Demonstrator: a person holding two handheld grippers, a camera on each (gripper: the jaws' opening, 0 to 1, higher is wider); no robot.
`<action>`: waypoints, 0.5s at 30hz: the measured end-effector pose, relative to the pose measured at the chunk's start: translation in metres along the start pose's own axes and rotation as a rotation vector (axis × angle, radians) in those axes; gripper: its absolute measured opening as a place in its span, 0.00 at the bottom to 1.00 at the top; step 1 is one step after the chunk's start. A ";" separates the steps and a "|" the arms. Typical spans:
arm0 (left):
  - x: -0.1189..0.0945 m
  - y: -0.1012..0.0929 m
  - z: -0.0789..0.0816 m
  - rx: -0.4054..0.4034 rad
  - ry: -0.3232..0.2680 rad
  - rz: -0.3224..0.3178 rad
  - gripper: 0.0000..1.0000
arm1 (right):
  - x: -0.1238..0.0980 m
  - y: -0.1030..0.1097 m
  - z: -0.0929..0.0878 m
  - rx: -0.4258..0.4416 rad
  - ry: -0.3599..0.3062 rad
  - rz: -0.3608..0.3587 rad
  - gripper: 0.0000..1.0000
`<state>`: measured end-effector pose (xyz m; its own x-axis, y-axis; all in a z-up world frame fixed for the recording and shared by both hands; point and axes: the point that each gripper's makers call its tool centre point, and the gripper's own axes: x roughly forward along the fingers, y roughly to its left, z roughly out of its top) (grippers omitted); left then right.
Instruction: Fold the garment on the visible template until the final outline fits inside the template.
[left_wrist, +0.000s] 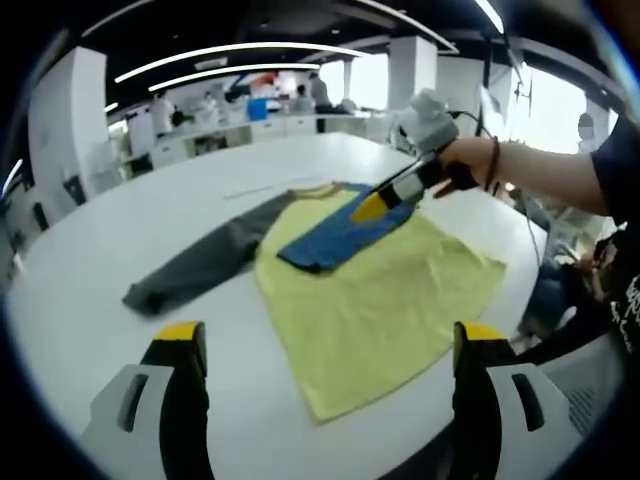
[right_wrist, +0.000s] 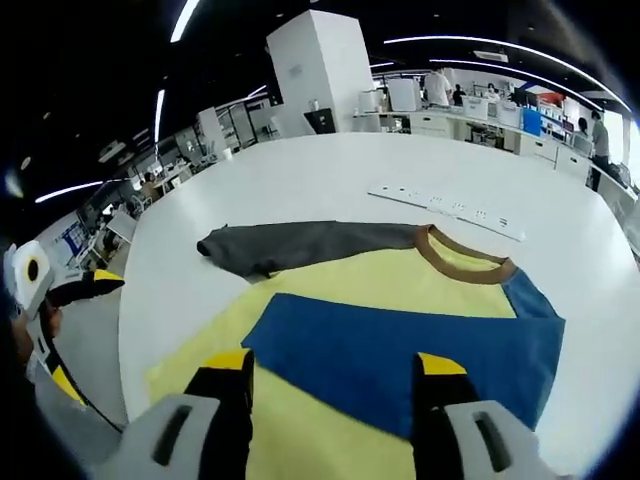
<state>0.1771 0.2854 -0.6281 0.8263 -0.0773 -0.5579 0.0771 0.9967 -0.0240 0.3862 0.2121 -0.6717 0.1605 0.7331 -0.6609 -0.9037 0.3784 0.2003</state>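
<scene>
A yellow shirt (left_wrist: 385, 295) lies flat on the white table (left_wrist: 90, 260). Its grey sleeve (left_wrist: 200, 262) stretches out to the left, and its blue sleeve (left_wrist: 335, 238) is folded across the chest. A hand brings my right gripper (left_wrist: 372, 207) in from the right, tip over the blue sleeve. In the right gripper view the shirt (right_wrist: 300, 290), tan collar (right_wrist: 465, 258), grey sleeve (right_wrist: 300, 245) and blue sleeve (right_wrist: 400, 345) lie below my right gripper (right_wrist: 335, 365), whose jaws stand apart with nothing pinched. My left gripper (left_wrist: 330, 340) is open, short of the shirt's hem.
A thin white strip (right_wrist: 445, 208) lies on the table beyond the collar, also seen as a strip (left_wrist: 250, 190) far behind the shirt. A person's arm (left_wrist: 540, 170) reaches in at the right. My left gripper (right_wrist: 85, 285) shows at the table's left edge. Desks and people stand far behind.
</scene>
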 end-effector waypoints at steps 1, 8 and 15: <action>0.000 0.000 0.000 0.001 0.001 0.000 0.99 | -0.002 -0.003 -0.001 0.003 -0.002 -0.007 0.67; 0.000 0.000 0.000 0.002 0.001 -0.001 0.99 | -0.020 -0.019 -0.004 0.032 -0.017 -0.041 0.76; 0.001 -0.002 0.002 0.006 -0.001 -0.003 0.99 | -0.041 -0.037 -0.008 0.061 -0.029 -0.070 0.78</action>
<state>0.1791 0.2837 -0.6274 0.8266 -0.0804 -0.5570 0.0831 0.9963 -0.0205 0.4100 0.1632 -0.6575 0.2349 0.7190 -0.6541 -0.8641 0.4626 0.1983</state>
